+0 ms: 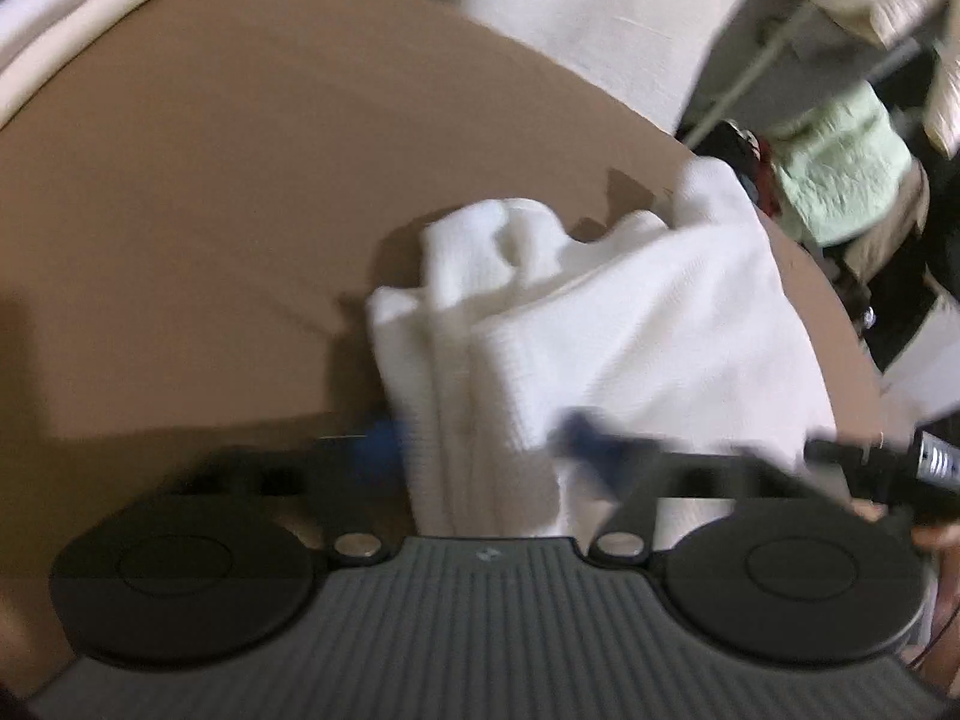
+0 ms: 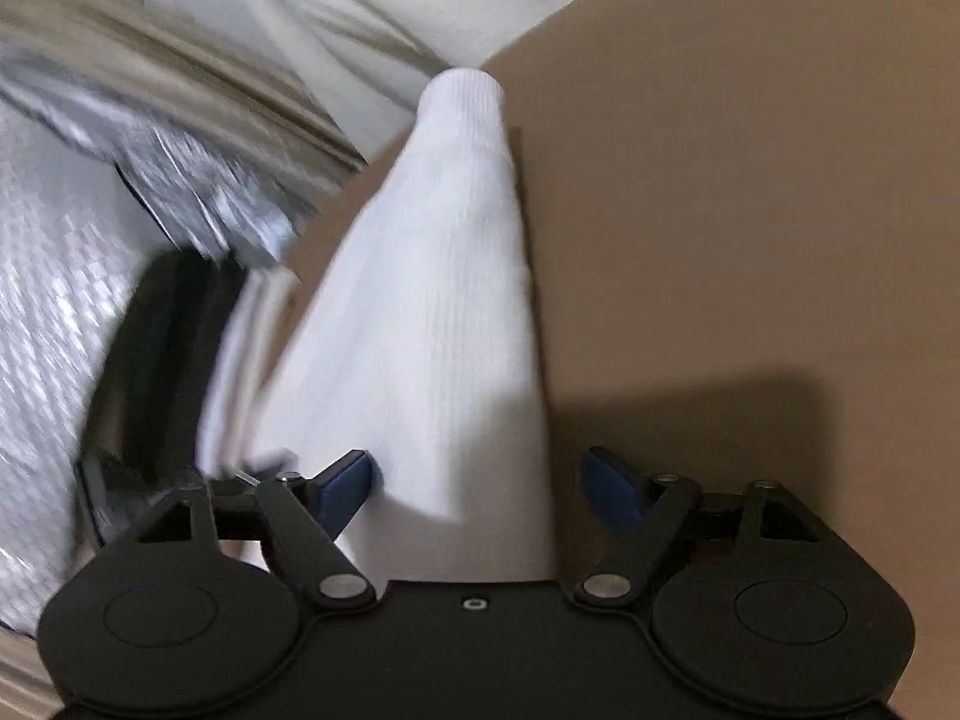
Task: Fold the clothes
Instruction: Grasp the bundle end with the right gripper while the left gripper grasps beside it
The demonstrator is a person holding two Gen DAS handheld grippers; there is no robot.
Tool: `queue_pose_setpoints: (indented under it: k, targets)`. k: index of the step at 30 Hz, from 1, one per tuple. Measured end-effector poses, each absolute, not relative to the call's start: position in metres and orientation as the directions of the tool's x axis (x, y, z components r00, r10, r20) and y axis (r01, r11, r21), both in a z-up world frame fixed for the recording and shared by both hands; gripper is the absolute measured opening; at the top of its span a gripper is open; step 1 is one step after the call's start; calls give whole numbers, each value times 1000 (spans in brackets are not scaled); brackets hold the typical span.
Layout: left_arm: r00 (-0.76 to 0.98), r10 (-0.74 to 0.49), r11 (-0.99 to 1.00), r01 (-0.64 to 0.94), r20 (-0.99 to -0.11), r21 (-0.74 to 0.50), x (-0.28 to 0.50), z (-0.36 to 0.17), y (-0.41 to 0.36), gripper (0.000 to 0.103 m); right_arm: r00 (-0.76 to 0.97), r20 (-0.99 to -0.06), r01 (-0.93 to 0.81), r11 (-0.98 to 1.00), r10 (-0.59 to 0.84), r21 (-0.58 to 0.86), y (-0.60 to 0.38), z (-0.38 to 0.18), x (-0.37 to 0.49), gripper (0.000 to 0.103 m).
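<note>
Garment: a white ribbed sock (image 2: 444,312) is seen lying lengthwise on the brown table (image 2: 750,192), stretched away from the right gripper (image 2: 480,480), its cuff at the far end, well ahead of the jaws.
Right jaws: stood wide open; the near end of the sock lies between them, the left blue pad (image 2: 351,477) just beside the cloth, the right pad clear of it. Nothing is gripped.
Left jaws: the left gripper (image 1: 480,438) is blurred; bunched white cloth (image 1: 558,324) runs between its blue pads (image 1: 381,438), which appear drawn in against it, so a hold on the cloth is judged likely.
Cloth ahead of left jaws: crumpled and rumpled beyond the tips, not flattened.
Done so far: other pale folded fabric (image 1: 78,18) is seen far ahead and to the left of the left jaws, judged to be finished pieces.
Left to do: this piece is judged laid out, at most; no neat fold is visible yet, and smoothing and folding over are taken to remain.
Hidden: whether one sock or a pair is handled cannot be told.
</note>
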State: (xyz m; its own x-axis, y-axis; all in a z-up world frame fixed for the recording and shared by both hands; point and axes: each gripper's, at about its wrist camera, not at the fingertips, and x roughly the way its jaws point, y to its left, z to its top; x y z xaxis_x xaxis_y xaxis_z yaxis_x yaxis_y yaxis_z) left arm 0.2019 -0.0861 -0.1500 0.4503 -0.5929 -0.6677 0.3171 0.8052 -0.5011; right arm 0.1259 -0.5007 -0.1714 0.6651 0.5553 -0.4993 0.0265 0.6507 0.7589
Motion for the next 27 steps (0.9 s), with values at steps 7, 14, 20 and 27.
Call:
queue_pose_setpoints:
  k: [7,14,20,27]
  targets:
    - [693,-394,880,474,-603,-30,140,-90,-135,15,738,-439,-228,801,513,554,-450,-117,107,31]
    - [711,-467,874,461,-526,-154,153,-71,-110,23,814,-431,-212,890,390,404,-441,-80,104,37]
    - [424,-570,822,287,-704,-492,200,-144,-71,53,714,-578,64,785,395,616,-493,-131,114,54]
    - [227,-740,672,222,-633,-706,183,-154,-64,89,574,-570,75,656,588,751,-502,-136,79,70]
